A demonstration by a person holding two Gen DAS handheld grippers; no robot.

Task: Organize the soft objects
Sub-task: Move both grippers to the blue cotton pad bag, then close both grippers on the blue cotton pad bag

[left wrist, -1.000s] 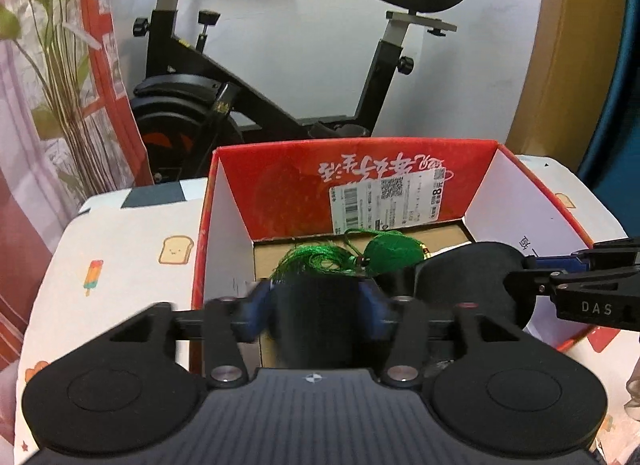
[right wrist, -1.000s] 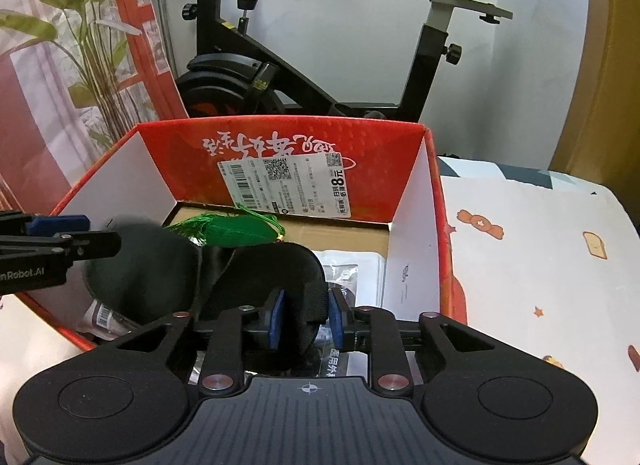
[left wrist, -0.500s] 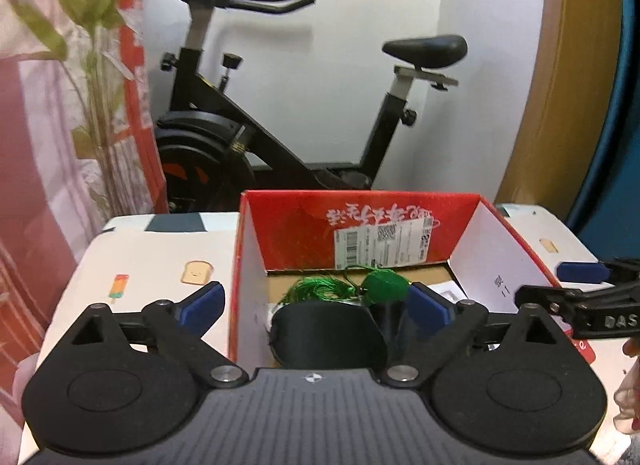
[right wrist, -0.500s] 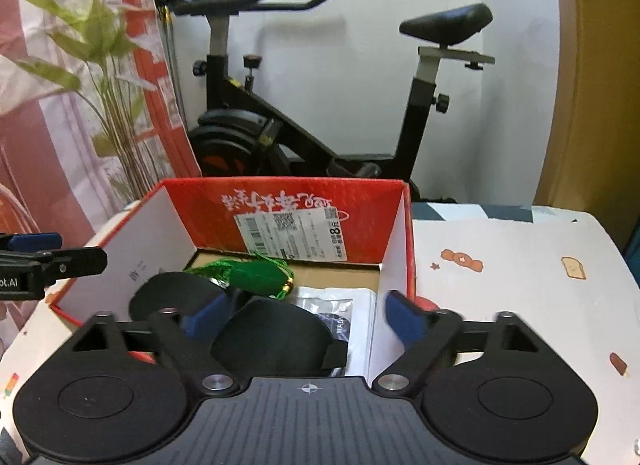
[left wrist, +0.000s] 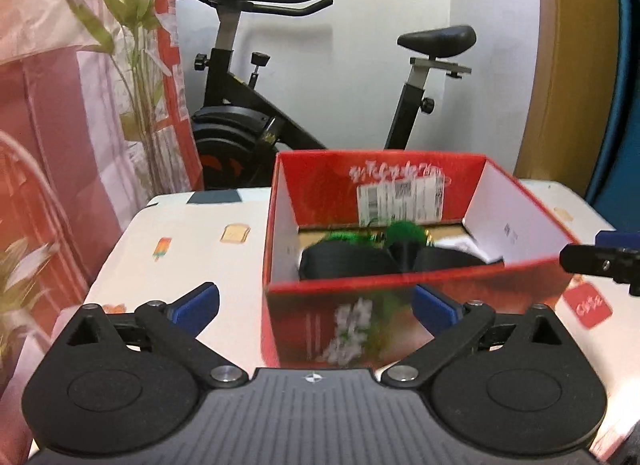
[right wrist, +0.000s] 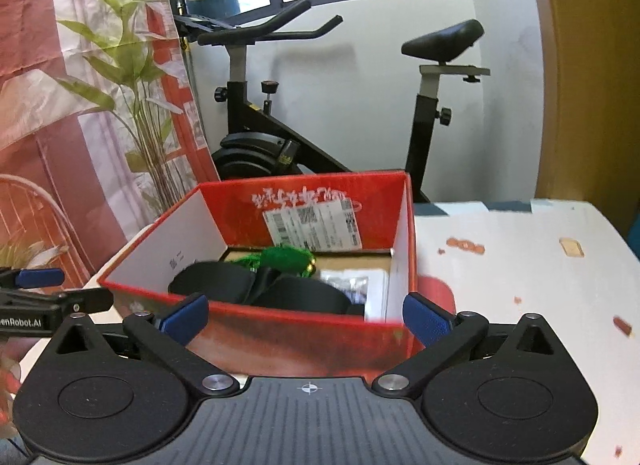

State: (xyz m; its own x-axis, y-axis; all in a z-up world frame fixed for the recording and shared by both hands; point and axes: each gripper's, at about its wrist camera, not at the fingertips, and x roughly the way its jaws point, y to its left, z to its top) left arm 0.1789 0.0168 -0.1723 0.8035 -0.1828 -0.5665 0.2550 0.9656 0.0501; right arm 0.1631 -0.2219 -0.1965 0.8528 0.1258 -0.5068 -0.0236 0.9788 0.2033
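Observation:
A red cardboard box (left wrist: 516, 201) (right wrist: 304, 325) stands open on the table. Inside lie a black eye mask (left wrist: 344, 261) (right wrist: 216, 283), a green tasselled ornament (left wrist: 400, 231) (right wrist: 288, 259) and a clear plastic packet (right wrist: 348, 281). My left gripper (left wrist: 316, 307) is open and empty, in front of the box's near wall. My right gripper (right wrist: 306, 319) is open and empty, also before the near wall. Each gripper's tip shows at the edge of the other's view.
The table carries a white cloth (right wrist: 520, 265) with small food prints. An exercise bike (left wrist: 280, 121) stands behind the table by the white wall. A plant (right wrist: 132, 105) and red-white curtain are at the left.
Both grippers opened, let go of the black eye mask inside the box, and drew back and up out of the box to in front of its near wall.

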